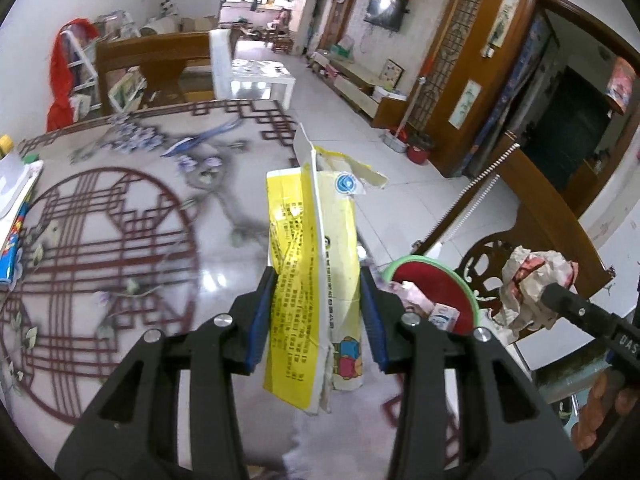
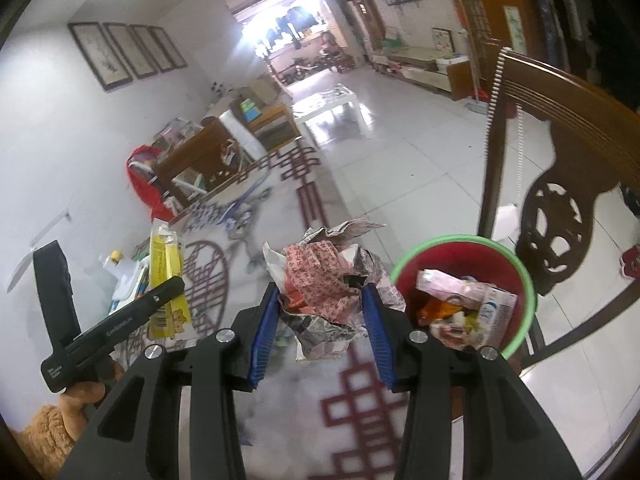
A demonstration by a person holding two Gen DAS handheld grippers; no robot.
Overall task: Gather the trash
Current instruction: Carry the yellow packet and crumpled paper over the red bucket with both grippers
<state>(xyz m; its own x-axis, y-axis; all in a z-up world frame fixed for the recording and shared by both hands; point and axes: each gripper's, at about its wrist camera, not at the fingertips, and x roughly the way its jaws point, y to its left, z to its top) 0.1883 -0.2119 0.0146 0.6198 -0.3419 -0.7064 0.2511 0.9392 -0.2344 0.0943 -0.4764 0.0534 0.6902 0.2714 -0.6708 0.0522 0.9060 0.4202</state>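
Observation:
My left gripper (image 1: 316, 312) is shut on a flattened yellow and white carton (image 1: 312, 264), held upright above the patterned table (image 1: 120, 220). The carton also shows in the right wrist view (image 2: 166, 276). My right gripper (image 2: 320, 328) is shut on a crumpled newspaper ball (image 2: 324, 280), which also shows at the right of the left wrist view (image 1: 528, 284). A red bin with a green rim (image 2: 520, 272) stands just right of the newspaper and holds several pieces of trash, among them a small milk carton (image 2: 492, 312). The bin also shows in the left wrist view (image 1: 460, 292).
A carved wooden chair (image 2: 560, 184) stands behind the bin at the table's right side. A white object and a colourful packet (image 1: 16, 216) lie on the table's left edge. White tiled floor (image 1: 360, 120) stretches beyond the table, with a wooden bench and a white low table farther back.

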